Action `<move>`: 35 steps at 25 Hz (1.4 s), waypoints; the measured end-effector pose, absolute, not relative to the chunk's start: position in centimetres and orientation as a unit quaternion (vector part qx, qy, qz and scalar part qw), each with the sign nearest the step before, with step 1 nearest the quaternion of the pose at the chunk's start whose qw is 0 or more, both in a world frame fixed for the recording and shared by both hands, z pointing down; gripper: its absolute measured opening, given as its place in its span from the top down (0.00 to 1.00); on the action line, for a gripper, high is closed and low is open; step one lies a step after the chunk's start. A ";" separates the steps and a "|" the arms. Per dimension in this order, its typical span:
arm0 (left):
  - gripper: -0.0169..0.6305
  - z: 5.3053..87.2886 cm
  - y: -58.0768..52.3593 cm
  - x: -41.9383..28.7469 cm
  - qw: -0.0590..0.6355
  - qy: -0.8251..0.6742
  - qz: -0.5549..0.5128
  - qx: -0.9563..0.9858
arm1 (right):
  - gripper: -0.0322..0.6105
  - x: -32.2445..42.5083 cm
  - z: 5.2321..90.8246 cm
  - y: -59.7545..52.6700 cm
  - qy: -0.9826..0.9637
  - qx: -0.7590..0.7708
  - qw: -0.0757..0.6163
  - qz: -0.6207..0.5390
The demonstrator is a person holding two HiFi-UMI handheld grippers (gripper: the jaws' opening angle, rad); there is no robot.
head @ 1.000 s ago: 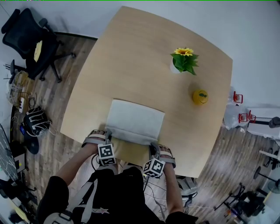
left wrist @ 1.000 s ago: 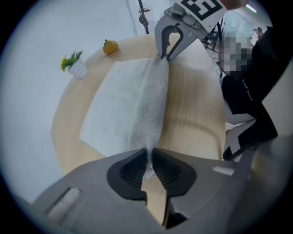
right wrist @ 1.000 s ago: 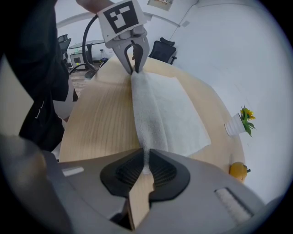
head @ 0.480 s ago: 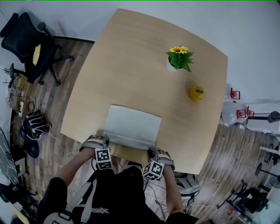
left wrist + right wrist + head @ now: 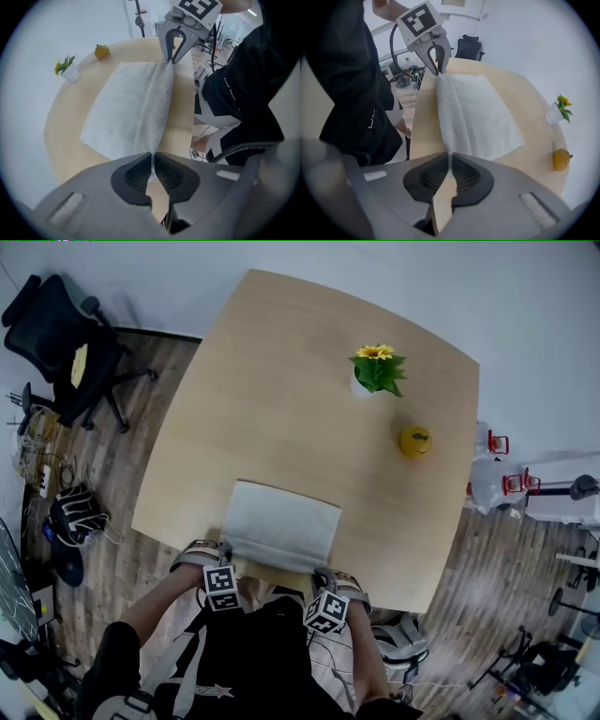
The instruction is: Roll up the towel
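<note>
My left gripper (image 5: pixel 229 549) and right gripper (image 5: pixel 325 575) pinch the towel (image 5: pixel 281 524) by its near edge, stretched left-right between them.

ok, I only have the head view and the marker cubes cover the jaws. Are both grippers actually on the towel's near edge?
Observer: Yes for the left. In the left gripper view, the left gripper is shut on the near edge of the towel; its jaws have just been closing.
Operator: Right side?
Observer: Same. In the right gripper view, the right gripper pinches that edge, and its jaws have also just been closing on it.
Operator: Is the edge lying flat?
Observer: No. It is lifted into a ridge running between the two grippers, and the rest of the towel lies flat on the table.
</note>
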State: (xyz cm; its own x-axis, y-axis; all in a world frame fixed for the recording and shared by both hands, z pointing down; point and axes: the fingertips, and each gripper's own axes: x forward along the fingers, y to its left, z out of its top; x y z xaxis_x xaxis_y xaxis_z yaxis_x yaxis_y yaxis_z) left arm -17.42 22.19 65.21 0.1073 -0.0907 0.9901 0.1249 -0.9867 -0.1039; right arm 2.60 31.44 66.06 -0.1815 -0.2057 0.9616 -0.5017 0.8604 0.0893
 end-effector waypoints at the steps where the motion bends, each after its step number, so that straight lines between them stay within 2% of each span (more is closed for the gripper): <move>1: 0.92 65.1 22.0 -17.4 0.078 -0.010 -0.669 -0.739 | 0.90 2.6 65.9 31.4 -0.759 0.234 0.594 0.129; 18: 0.92 63.9 20.1 -16.8 0.062 -0.011 -0.675 -0.735 | 0.89 3.0 64.2 29.6 -0.770 0.235 0.558 0.203; 35: 0.92 64.3 15.5 -14.9 0.060 -0.005 -0.673 -0.738 | 0.89 4.9 64.3 24.8 -0.771 0.247 0.544 0.221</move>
